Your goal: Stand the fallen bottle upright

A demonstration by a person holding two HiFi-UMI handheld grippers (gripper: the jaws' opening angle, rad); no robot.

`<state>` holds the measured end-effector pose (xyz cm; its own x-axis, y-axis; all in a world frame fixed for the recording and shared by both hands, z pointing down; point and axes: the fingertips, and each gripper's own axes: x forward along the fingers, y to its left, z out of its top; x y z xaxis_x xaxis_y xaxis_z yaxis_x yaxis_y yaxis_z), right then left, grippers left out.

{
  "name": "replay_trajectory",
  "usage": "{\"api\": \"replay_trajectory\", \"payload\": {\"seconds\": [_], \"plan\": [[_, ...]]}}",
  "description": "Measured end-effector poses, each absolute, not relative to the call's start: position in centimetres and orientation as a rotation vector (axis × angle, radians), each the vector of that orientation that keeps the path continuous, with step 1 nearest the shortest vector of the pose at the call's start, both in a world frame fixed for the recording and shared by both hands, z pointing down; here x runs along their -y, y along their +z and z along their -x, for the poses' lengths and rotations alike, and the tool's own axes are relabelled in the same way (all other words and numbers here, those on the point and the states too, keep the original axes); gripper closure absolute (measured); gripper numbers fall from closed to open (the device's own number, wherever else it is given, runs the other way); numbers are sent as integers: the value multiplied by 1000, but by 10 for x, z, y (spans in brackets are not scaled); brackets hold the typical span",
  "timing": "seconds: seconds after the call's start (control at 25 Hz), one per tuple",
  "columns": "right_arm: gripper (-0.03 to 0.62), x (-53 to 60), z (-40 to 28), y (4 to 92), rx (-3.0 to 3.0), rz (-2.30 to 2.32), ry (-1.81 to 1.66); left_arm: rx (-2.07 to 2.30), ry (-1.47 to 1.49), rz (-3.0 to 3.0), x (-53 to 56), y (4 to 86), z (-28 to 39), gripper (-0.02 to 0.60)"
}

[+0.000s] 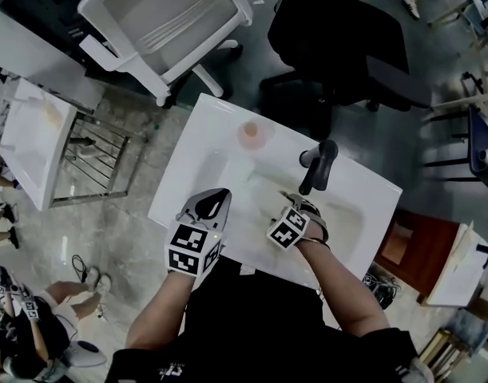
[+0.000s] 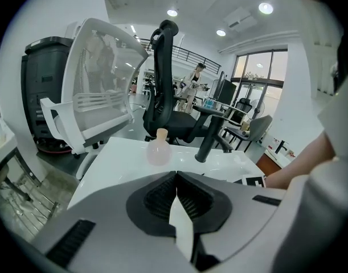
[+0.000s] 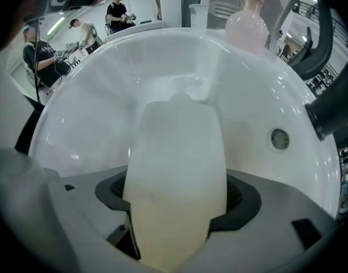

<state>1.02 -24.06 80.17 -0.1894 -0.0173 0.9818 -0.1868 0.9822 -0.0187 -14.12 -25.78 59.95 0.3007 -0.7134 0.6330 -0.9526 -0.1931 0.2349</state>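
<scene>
Right gripper [image 3: 176,220] down inside basin [image 3: 99,101], jaws clamped on sides of white bottle [image 3: 176,152], bottle's narrow end pointing away toward basin bottom. Left gripper [image 2: 176,189] over front-left of counter [image 1: 192,162], jaws pressed together, nothing between. Pink bottle [image 1: 251,134] upright at counter's back edge; black faucet [image 1: 317,166] nearby.

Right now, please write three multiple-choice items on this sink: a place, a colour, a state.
1. The pink bottle stands: A in the basin; B on the flat rim of the sink; C on a chair.
2. The faucet is: A black; B red; C white.
3. The left gripper has its jaws: A wide apart; B together, empty; C on the pink bottle.
Key: 1 B, it stands upright on the flat white edge; 2 A, dark against the white sink; 3 B, its own view shows them meeting.
</scene>
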Motion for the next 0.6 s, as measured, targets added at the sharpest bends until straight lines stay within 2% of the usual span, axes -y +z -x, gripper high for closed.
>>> {"api": "replay_trajectory", "payload": {"seconds": [0.12, 0.6], "plan": [[215, 237, -14, 811, 1677, -109, 169, 1477, 506, -1970, 254, 601, 146, 566], [241, 207, -14, 800, 1688, -23, 216, 1487, 487, -2026, 239, 569, 172, 566]]}}
